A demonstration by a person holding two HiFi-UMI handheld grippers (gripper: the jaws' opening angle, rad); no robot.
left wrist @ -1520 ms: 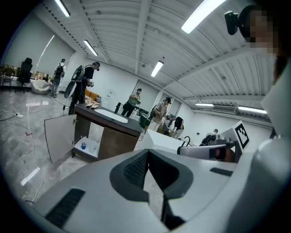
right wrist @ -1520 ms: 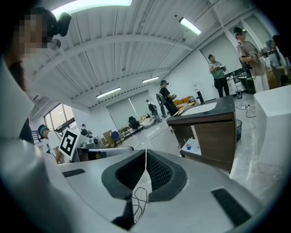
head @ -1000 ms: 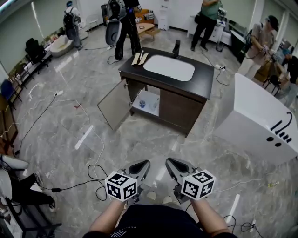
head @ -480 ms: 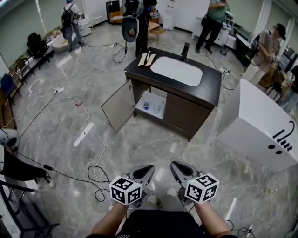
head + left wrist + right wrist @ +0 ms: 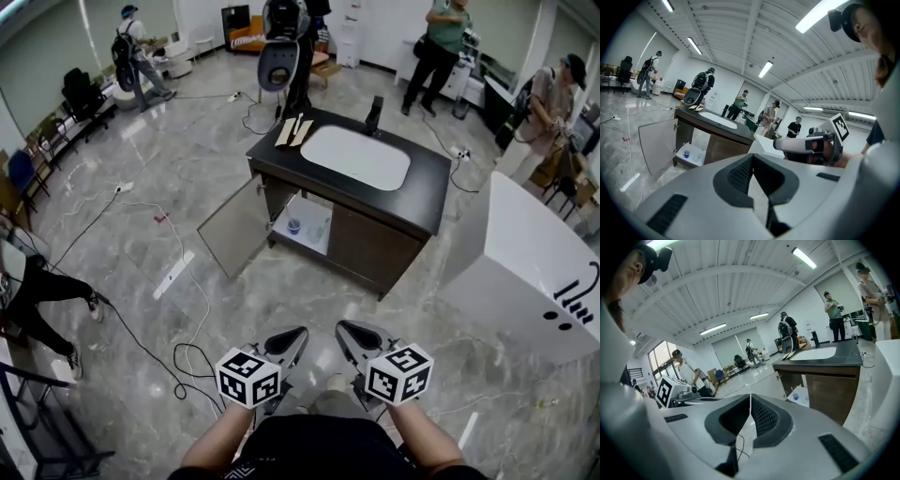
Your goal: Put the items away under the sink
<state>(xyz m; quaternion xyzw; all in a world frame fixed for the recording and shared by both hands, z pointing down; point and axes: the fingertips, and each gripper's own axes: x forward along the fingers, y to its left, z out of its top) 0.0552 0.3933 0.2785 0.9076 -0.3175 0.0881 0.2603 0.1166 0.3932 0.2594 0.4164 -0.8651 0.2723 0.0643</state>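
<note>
Left gripper point(image 5: 296, 334) and right gripper point(image 5: 343, 328), jaws together and empty, aim at the sink cabinet point(image 5: 367, 231), atop which long flat items point(image 5: 293, 131) lie lengthwise away from the person.

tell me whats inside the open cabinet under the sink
On its white shelf stand a small blue cup and a clear item too small to identify. The right half is hidden behind its closed door.
</note>
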